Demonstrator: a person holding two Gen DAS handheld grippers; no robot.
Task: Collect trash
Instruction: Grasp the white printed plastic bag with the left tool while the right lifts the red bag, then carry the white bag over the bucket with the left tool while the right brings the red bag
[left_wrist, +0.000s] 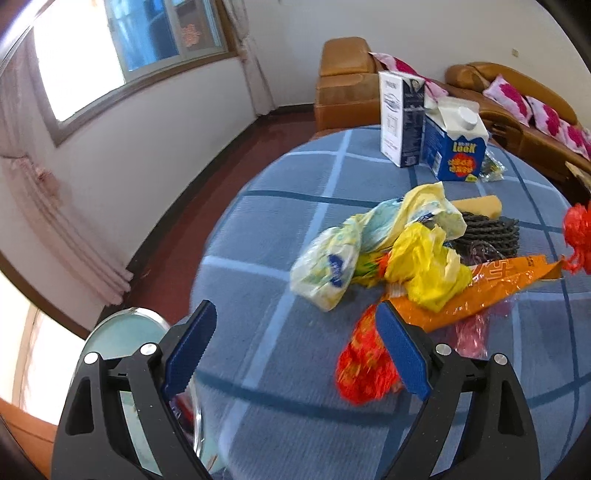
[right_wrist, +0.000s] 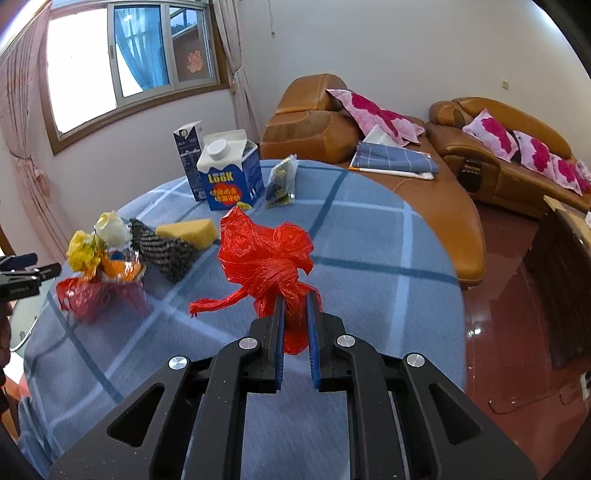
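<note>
Trash lies heaped on the round worktop (left_wrist: 258, 236) under its blue checked cloth in the left wrist view: a pale printed plastic bag (left_wrist: 327, 269), a crumpled yellow bag (left_wrist: 428, 266), a long orange wrapper (left_wrist: 491, 291) and a red-orange wrapper (left_wrist: 364, 365) close to the camera. The left tool (left_wrist: 295, 350) stands wide with nothing between its blue pads, the red-orange wrapper just beside its right finger. Behind the heap lie a dark woven mat (left_wrist: 487, 232) and a yellow sponge (left_wrist: 480, 205); further back stand a tall white and navy carton (left_wrist: 400, 118) and a blue carton (left_wrist: 454, 147) with a white cap. A tan leather sofa (left_wrist: 347, 88) sits beyond

In the right wrist view the right tool (right_wrist: 295, 310) is narrow, clamped on a knotted red plastic bag (right_wrist: 262, 254) that bulges ahead of its tips above the cloth. The rest of the heap sits well apart at the left, near the left tool at the picture's edge. The two cartons stand at the far rim, with a small clear packet (right_wrist: 282, 181) just beside the blue one
</note>
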